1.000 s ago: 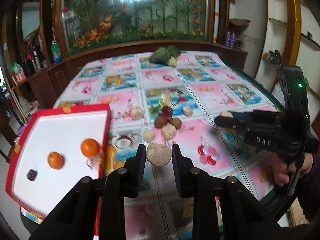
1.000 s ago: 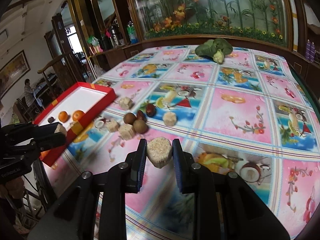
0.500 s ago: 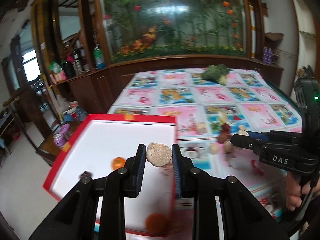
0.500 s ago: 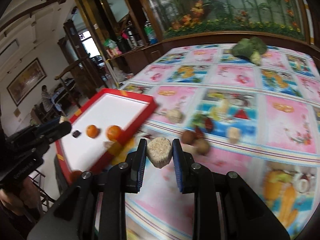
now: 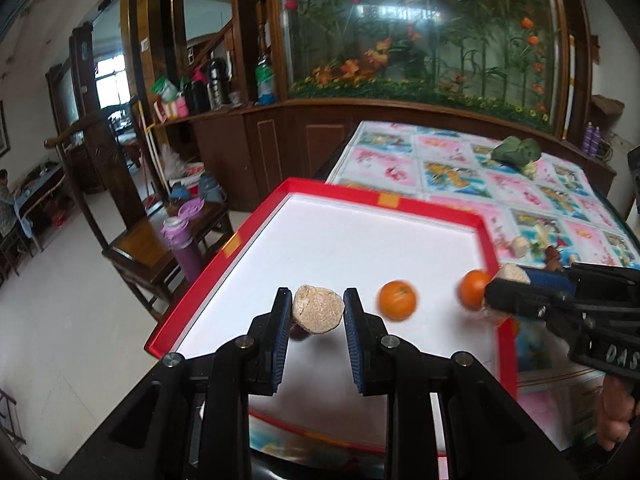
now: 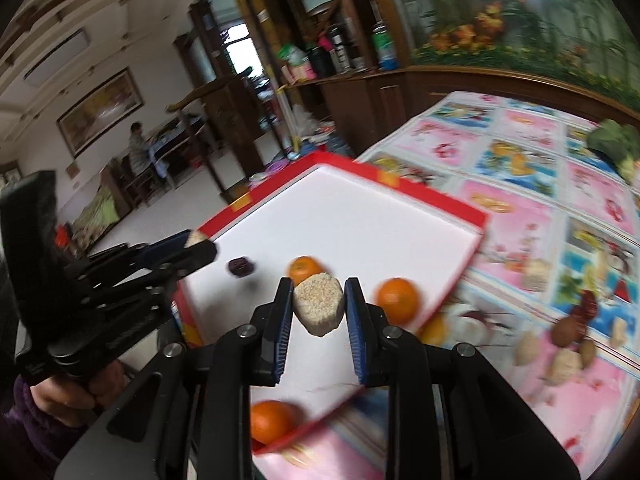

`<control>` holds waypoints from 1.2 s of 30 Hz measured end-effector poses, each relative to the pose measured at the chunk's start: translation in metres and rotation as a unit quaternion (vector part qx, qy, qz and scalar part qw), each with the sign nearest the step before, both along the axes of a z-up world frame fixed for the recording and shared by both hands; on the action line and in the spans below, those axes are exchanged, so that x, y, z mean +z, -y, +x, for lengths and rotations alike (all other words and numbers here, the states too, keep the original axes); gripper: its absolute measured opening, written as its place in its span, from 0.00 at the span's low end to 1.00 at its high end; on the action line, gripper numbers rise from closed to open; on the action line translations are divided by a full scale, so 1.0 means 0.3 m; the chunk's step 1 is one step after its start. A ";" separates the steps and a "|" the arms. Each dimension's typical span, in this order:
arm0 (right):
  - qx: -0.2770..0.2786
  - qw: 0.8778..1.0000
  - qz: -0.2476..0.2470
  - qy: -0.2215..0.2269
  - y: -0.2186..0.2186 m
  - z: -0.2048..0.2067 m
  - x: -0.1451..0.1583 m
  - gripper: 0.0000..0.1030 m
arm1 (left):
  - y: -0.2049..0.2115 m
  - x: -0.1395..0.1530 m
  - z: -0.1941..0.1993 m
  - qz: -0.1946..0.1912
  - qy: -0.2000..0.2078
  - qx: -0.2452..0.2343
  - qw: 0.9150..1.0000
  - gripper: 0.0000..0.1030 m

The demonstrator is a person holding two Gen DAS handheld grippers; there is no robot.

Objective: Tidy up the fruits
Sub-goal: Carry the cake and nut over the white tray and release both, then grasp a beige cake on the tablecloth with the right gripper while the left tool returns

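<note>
2 grippers [image 5: 317,316] [image 6: 318,312], each clamping a beige chunk [image 5: 318,314] [image 6: 319,309] over red tray [image 5: 486,236]

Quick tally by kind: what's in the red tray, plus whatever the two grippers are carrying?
Oranges in the red tray: 3
Dark purple fruit in the tray: 1
Beige grainy cakes: 2, one in the left gripper, one in the right gripper
Total: 6
</note>
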State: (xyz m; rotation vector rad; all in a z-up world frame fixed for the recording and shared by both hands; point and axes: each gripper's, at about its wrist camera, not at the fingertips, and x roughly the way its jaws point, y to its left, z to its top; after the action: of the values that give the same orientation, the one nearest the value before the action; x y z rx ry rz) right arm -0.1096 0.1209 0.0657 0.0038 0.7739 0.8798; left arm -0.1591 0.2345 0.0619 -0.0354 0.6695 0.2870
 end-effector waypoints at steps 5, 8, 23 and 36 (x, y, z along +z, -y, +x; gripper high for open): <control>0.027 0.999 -0.028 -0.013 -0.098 -0.019 -0.064 0.27 | 0.001 -0.043 0.011 -0.003 -0.018 -0.018 1.000 0.25; 0.031 0.998 -0.048 -0.027 -0.130 -0.016 -0.109 0.27 | 0.024 -0.074 0.020 -0.005 -0.033 -0.037 0.999 0.25; 0.032 0.998 -0.050 -0.017 -0.044 -0.009 -0.070 0.43 | 0.044 -0.075 0.036 0.009 -0.068 -0.008 0.998 0.62; -0.080 0.994 -0.064 -0.030 0.476 0.050 -0.110 0.50 | 0.369 0.035 0.054 0.037 -0.041 -0.138 0.989 0.74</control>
State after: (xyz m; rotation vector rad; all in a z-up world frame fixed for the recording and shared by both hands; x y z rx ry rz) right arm -0.0947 -0.0219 0.0326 -0.0206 0.8736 0.6800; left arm -0.1429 0.1238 0.0726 0.1395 0.7360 0.0454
